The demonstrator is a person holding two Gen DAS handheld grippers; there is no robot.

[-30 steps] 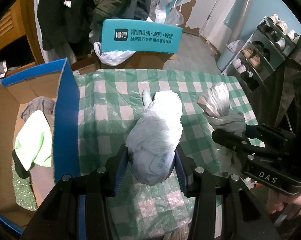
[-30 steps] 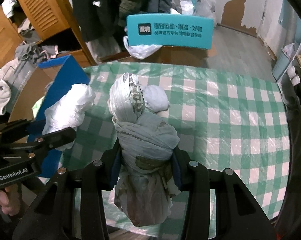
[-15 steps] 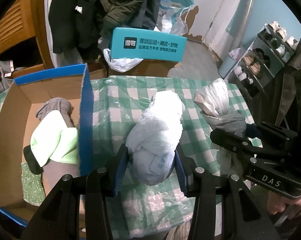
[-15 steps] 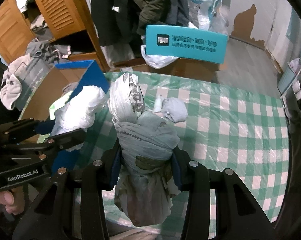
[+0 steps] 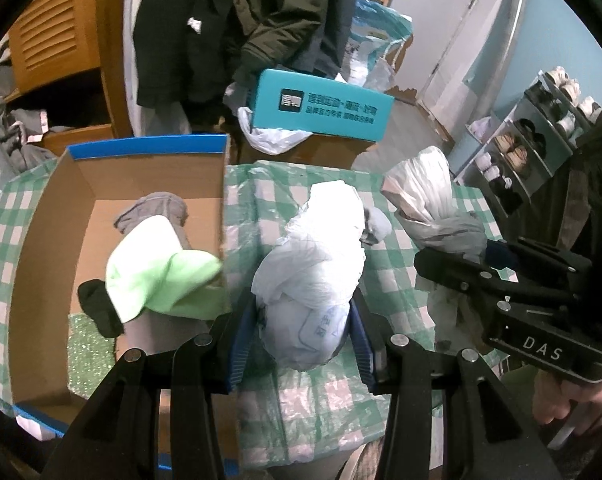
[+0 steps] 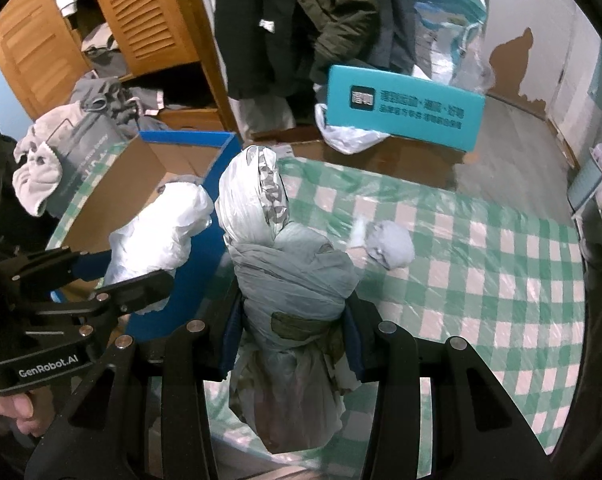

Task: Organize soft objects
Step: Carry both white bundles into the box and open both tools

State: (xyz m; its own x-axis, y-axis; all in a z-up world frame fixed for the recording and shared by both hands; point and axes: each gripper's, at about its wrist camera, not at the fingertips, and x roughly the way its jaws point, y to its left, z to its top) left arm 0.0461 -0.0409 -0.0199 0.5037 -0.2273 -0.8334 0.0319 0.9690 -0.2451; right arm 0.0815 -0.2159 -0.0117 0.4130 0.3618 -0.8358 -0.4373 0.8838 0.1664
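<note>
Left gripper (image 5: 303, 330): clamped on white bag (image 5: 315, 264), just right of box (image 5: 45, 216).
Right gripper (image 6: 293, 336): clamped on grey bundle (image 6: 293, 268), above tablecloth (image 6: 501, 264).

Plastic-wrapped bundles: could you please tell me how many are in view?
2. The white bundle is clamped in the left hand-held gripper beside the cardboard box; the grey bundle is clamped in the right hand-held gripper over the checked tablecloth. The box may hide more.

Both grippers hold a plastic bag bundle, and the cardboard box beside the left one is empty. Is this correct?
Not quite. The cardboard box is not empty: the left wrist view shows a light green cloth, a grey garment and a dark item inside. The left gripper and right gripper do each hold a bundle.
</note>
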